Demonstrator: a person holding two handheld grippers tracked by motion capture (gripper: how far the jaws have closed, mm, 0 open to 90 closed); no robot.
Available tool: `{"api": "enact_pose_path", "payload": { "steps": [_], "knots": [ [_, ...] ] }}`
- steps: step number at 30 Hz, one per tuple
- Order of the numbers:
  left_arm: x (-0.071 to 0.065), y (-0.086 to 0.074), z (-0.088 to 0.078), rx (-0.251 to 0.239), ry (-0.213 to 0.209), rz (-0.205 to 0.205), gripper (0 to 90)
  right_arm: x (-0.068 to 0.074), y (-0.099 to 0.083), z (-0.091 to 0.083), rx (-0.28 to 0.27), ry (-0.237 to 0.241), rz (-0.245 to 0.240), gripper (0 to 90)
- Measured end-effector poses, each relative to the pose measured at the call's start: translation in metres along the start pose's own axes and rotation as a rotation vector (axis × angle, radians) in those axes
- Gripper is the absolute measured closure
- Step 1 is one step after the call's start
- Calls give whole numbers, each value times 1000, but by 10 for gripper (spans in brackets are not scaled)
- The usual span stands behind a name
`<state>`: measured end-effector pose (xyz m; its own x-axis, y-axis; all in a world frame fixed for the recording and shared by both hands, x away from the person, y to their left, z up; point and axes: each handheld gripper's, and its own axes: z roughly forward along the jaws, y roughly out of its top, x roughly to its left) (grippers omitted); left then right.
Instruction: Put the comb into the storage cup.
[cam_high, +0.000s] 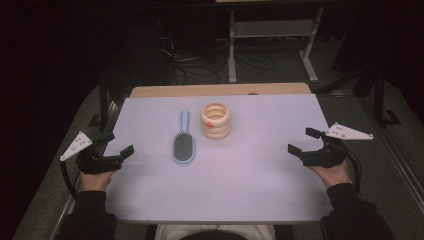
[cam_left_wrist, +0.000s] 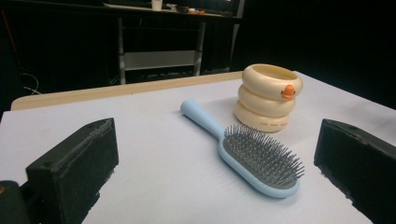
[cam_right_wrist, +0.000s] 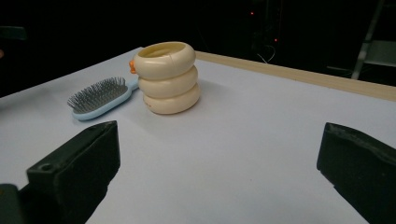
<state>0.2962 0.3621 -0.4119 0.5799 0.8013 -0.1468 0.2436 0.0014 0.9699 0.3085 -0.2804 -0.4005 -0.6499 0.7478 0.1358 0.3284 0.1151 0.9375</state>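
Two grippers, my left gripper (cam_high: 120, 152) and right gripper (cam_high: 301, 141), rest wide-jawed at the bench (cam_high: 240, 190) side edges, leaving hairbrush (cam_high: 183, 145) and ringed cup (cam_high: 216, 120) reachable.

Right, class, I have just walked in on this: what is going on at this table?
A person sits at a white table, holding a tool in each hand. The left tool and right tool are both open, holding nothing, near the table's side edges. Between them a blue hairbrush lies bristles up, beside a cream ringed cup. Nothing has been picked up.
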Motion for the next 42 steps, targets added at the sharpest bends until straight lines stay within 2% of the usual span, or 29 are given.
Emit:
{"api": "enact_pose_path", "payload": {
  "steps": [5, 7, 14, 19, 25, 30, 36, 37, 38, 39, 41, 42],
  "knots": [
    [-4, 4, -1, -3, 16, 17, 0, 0, 0, -1, -8, 2, 6, 0],
    [-5, 7, -1, -10, 8, 16, 0, 0, 0, -1, -7, 7, 8, 0],
    [-9, 18, 4, 13, -16, 43, 0, 0, 0, -1, -19, 16, 11, 0],
    [-11, 25, 8, 2, -29, 39, 0, 0, 0, 0, -16, 18, 13, 0],
    [-15, 34, 14, 22, -45, 58, 0, 0, 0, 0, -15, 19, 11, 0],
    [-17, 50, 19, 47, -54, 93, 0, 0, 0, 1, -17, 24, 11, 0],
    [-16, 62, 25, 56, -67, 106, 0, 0, 0, 1, -12, 24, 10, 0],
    [-16, 64, 27, 58, -74, 109, 0, 0, 0, 1, -12, 24, 10, 0],
    [-16, 67, 30, 64, -102, 104, 0, 0, 0, 1, -11, 24, 10, 0],
    [-16, 67, 30, 64, -102, 104, 0, 0, 0, 1, -11, 24, 10, 0],
    [-16, 71, 35, 78, -117, 115, 0, 0, 0, 1, -9, 26, 10, 0],
    [-18, 75, 41, 104, -122, 138, 0, 0, 0, 2, -7, 27, 7, 0]
  ]
}}
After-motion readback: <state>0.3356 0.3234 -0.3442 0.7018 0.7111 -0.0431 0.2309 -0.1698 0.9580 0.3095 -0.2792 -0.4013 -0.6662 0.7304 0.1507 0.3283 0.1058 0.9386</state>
